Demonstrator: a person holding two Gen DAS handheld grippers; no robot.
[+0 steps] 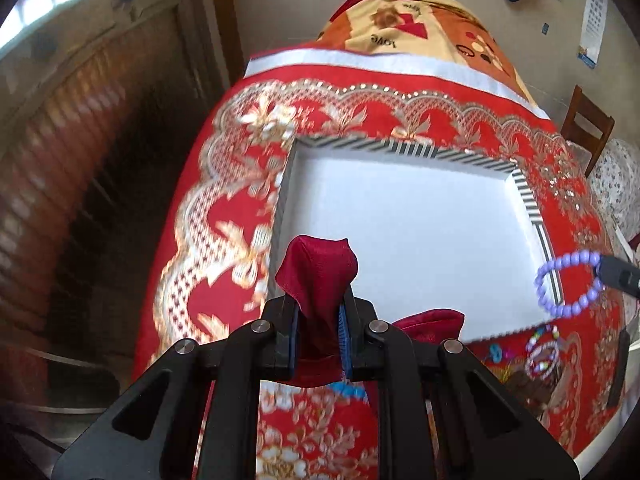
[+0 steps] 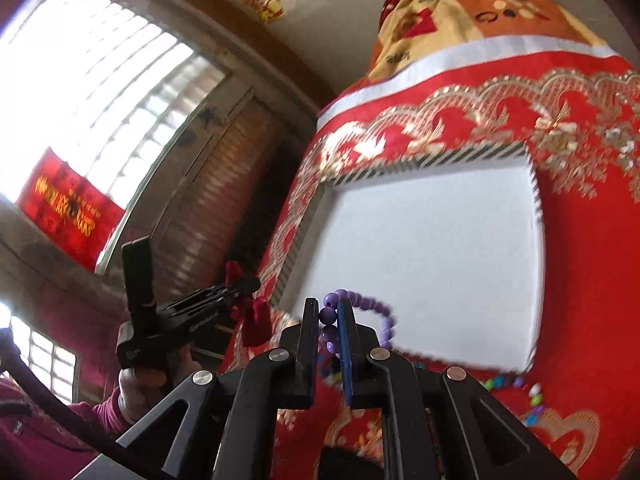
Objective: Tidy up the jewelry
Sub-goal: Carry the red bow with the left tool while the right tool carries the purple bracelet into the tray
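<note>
The left gripper (image 1: 320, 308) is closed on a dark red satin pouch (image 1: 316, 268), and the top of the pouch stands up above the 2 fingers. A fold of the same cloth shows at the right of the gripper. Behind it lies a shallow white tray (image 1: 400, 216) with a black and white striped rim, on a red tablecloth (image 1: 224, 184) with gold patterns. At the right edge, the tip of the right gripper (image 1: 618, 276) holds a purple bead bracelet (image 1: 568, 284), which hangs over the right rim of the tray. Near the front right corner of the tray, a multicoloured bead bracelet (image 1: 542, 354) lies on the cloth.
</note>
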